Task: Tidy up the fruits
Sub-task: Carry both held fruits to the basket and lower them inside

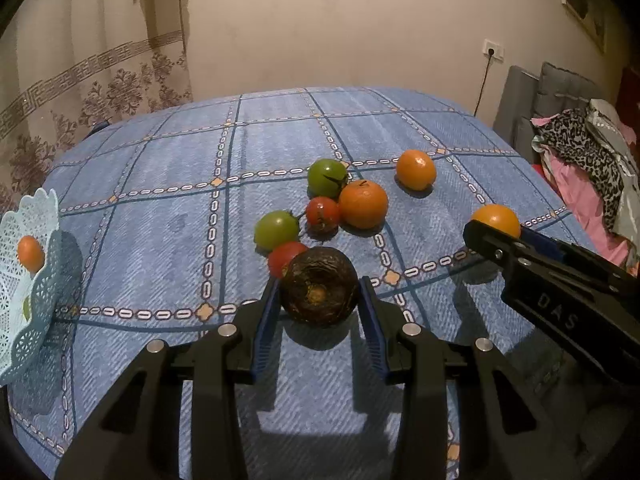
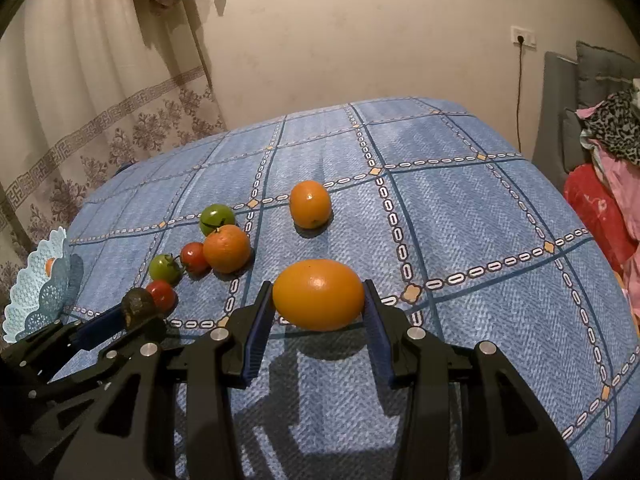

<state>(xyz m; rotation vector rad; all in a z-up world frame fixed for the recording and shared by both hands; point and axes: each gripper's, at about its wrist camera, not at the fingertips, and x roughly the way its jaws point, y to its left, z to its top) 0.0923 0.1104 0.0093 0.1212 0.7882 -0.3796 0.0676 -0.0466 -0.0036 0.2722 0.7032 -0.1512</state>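
**Both claws loaded, basket off to the left**

The left claw (image 1: 320,300) is closed around a dark, wrinkled avocado (image 1: 319,293), its blue pads pressed against the fruit's two sides. A shadow on the cloth beneath suggests the fruit is lifted clear of the bench (image 1: 160,160), though I cannot be sure. The right claw (image 2: 319,300) grips a large orange (image 2: 319,294) the same way. The orange's long axis runs across the claw from pad to pad, so it is pinched end to end, and it too casts a shadow below.

The pale blue lace-edged basket (image 1: 24,280) sits at the far left edge of the bench with one small orange fruit (image 1: 30,254) already inside. From the left claw it lies well to the left and at about the same depth. From the right claw it is farther, with the left claw between the two. My judgement is that the left hand is the nearer one and should deliver first, leaving the path open for the right.

Loose on the blue checked cloth are two green tomatoes (image 1: 327,178), two red tomatoes (image 1: 322,214) and two more oranges (image 1: 363,204), clustered just beyond the avocado. Most of the sorting appears to be ahead.
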